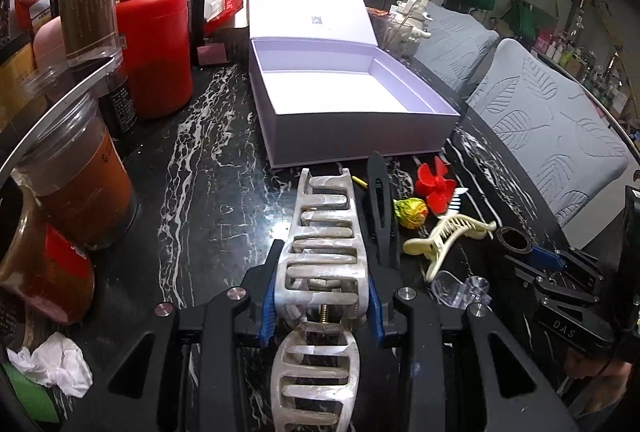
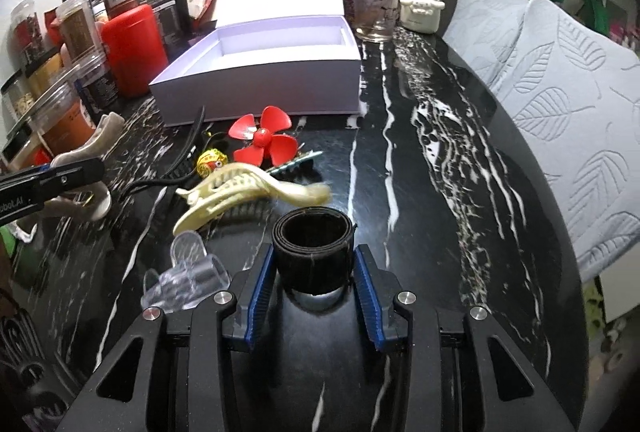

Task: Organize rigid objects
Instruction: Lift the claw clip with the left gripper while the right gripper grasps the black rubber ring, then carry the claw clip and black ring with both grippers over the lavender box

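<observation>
Nothing is in the lavender box (image 1: 352,112) yet — your left gripper (image 1: 322,306) clamps the marbled grey claw clip (image 1: 320,252) just short of it, and your right gripper (image 2: 314,274) pinches the matte black coiled band (image 2: 314,250). The glossy cream clip (image 2: 244,188), red propeller (image 2: 264,140) and clear plastic piece (image 2: 188,276) wait on the counter (image 2: 420,192).

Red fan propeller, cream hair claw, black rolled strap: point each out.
red fan propeller (image 2: 262,141), right wrist view, on its round hub.
cream hair claw (image 2: 240,188), right wrist view, on its curved back.
black rolled strap (image 2: 314,258), right wrist view, on its outer wall.
</observation>
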